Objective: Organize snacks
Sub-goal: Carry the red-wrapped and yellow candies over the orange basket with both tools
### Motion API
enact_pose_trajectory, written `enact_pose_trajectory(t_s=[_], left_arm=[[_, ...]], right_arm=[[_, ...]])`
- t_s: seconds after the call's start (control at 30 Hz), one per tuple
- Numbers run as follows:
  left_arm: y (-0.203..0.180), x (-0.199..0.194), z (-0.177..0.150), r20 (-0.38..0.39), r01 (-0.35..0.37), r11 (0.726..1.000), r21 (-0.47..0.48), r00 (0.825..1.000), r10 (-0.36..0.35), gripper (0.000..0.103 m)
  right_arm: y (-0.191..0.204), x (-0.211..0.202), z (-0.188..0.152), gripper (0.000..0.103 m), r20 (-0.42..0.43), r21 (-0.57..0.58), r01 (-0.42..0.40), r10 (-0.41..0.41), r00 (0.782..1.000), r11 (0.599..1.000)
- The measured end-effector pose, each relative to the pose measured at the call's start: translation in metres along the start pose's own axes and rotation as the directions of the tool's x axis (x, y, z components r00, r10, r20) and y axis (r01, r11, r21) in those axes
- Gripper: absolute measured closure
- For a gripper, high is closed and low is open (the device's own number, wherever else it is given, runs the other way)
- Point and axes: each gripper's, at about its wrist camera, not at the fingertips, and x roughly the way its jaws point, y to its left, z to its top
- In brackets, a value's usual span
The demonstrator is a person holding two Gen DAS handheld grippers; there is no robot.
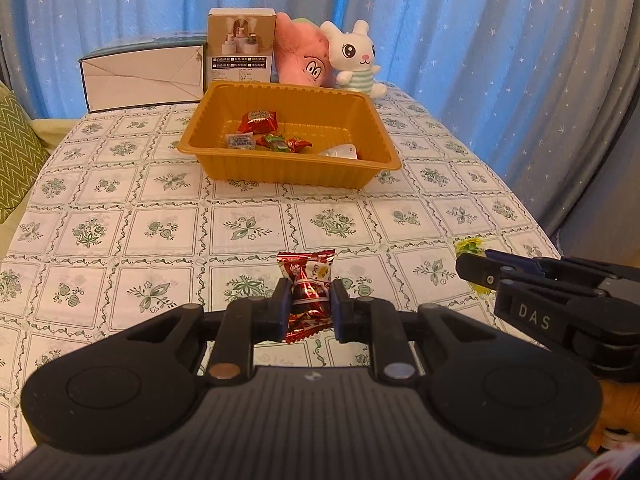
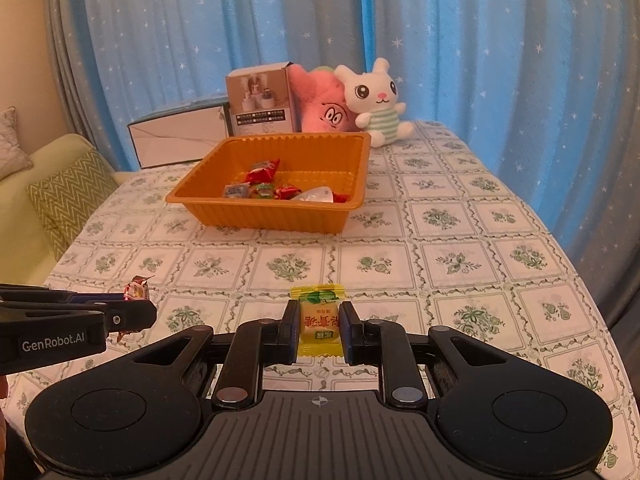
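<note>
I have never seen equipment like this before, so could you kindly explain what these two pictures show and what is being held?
There is no robot here: a person holds a hand-operated two-finger gripper in each hand. Each gripper carries a wide-angle camera looking forward along its fingers, so one picture comes from the left hand and one from the right.

The left gripper is closed on a red-wrapped candy. The right gripper is closed on a yellow-wrapped candy. Each gripper also appears at the edge of the other's picture.

Ahead, on a table with a floral tablecloth, stands an orange plastic tray that already holds several wrapped snacks. Behind it are a white rabbit plush, a pink plush toy and two cardboard boxes, in front of a blue star-patterned curtain.
</note>
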Motion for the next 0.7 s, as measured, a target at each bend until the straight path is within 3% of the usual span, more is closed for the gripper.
enact_pose_trajectory(t_s=[0.7], left_arm=[[-0.004, 0.007, 0.021, 0.008, 0.002, 0.999, 0.038, 1.000, -0.002, 0.085]], right_arm=[[-0.007, 0.010, 0.016, 0.082, 0.007, 0.002, -0.002, 0.002, 1.000, 1.000]])
